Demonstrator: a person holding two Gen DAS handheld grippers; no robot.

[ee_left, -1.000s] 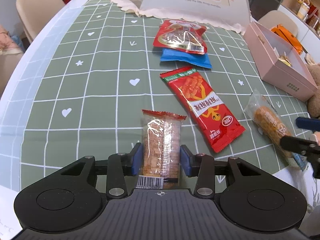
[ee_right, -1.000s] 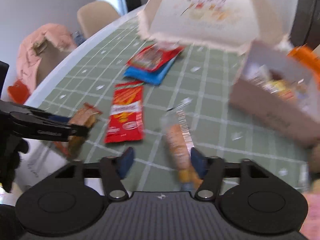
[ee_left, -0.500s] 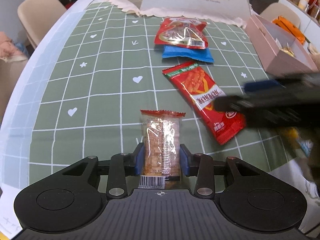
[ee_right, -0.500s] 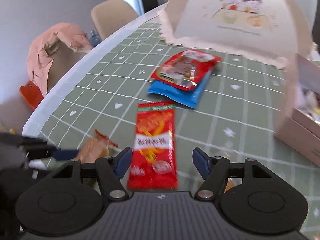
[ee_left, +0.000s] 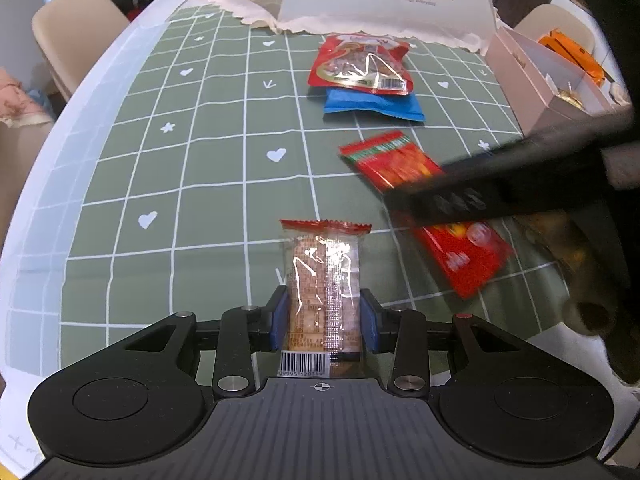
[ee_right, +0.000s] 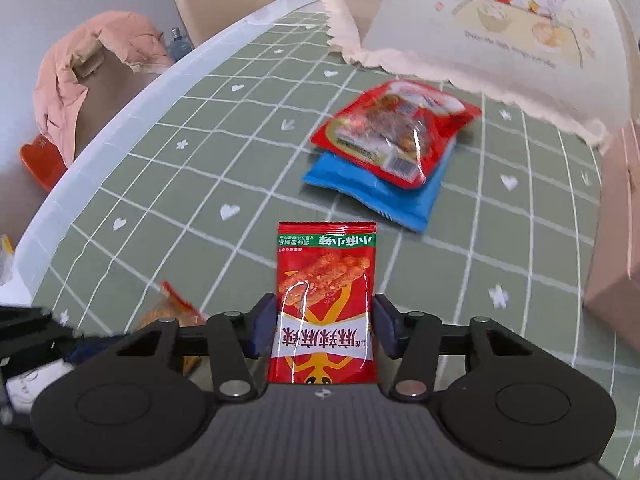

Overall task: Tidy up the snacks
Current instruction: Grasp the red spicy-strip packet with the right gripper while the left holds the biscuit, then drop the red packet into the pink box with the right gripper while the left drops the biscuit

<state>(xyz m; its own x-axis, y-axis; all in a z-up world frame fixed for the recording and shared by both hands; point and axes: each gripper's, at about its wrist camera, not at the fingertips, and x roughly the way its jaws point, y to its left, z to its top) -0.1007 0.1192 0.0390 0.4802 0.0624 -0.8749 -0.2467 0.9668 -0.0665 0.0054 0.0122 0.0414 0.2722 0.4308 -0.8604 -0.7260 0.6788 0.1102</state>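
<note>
Your left tool (ee_left: 323, 318) grips the biscuit pack (ee_left: 323, 292); your right tool (ee_right: 323, 326), just narrowing, brackets the red packet (ee_right: 325, 308). Next: pinch, lift toward the pink box (ee_left: 548, 80).

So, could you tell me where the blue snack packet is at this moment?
The blue snack packet lies on the green tablecloth, partly under the red windowed bag, just beyond the long red packet.

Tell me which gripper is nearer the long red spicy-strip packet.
Right. The right gripper straddles the long red packet, jaws closing in at its sides. The left gripper sits beside it, clamped on the clear cracker packet.
</note>
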